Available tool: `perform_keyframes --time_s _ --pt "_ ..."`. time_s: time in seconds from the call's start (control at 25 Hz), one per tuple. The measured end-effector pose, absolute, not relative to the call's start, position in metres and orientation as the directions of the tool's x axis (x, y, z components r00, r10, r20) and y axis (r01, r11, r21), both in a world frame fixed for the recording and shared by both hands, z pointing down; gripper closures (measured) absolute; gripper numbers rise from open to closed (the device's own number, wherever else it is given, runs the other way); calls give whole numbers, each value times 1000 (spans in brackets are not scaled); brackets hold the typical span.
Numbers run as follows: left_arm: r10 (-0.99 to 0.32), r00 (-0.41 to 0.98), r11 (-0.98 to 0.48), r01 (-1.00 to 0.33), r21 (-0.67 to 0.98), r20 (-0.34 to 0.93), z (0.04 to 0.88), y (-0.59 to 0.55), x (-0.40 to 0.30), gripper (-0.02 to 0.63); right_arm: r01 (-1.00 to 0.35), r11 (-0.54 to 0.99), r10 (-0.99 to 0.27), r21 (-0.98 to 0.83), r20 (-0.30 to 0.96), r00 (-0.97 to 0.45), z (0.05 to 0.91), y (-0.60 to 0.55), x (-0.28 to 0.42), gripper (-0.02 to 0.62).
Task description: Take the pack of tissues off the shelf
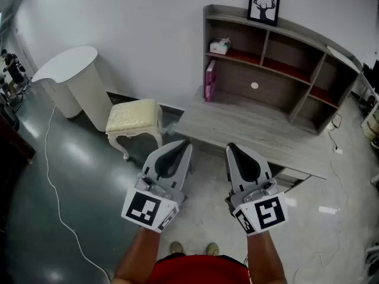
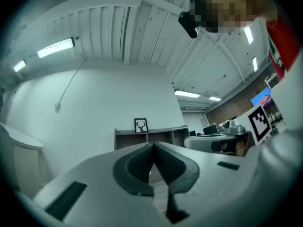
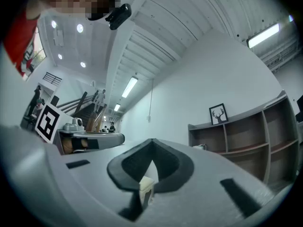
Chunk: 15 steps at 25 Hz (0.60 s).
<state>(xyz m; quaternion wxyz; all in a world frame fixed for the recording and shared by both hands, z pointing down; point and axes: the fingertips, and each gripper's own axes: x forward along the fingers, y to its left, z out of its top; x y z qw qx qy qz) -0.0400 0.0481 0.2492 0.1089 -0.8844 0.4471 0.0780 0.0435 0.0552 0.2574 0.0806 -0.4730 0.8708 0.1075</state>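
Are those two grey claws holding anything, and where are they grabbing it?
Nothing is held. The left gripper and right gripper are both shut and empty; the white pack of tissues sits on the grey wooden shelf.

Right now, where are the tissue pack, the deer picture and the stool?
tissue pack (image 1: 219, 45), head view, front face
deer picture (image 1: 264, 5), head view, deer print
stool (image 1: 134, 112), head view, seat cushion

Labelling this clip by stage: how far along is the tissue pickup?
Done: nothing yet. The pack of tissues sits in the top-left compartment of the shelf. In hand: nothing. The left gripper and right gripper are both shut and empty, held side by side short of the desk. Left: reach to the shelf, open a gripper, grasp the pack and bring it out.
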Motion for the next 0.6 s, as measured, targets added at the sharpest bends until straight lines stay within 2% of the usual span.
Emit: perform_keyframes --time_s 0.6 --pt "-821 522 -504 -853 -135 -233 247 47 9 598 -801 589 -762 106 -258 -594 260 56 91 591"
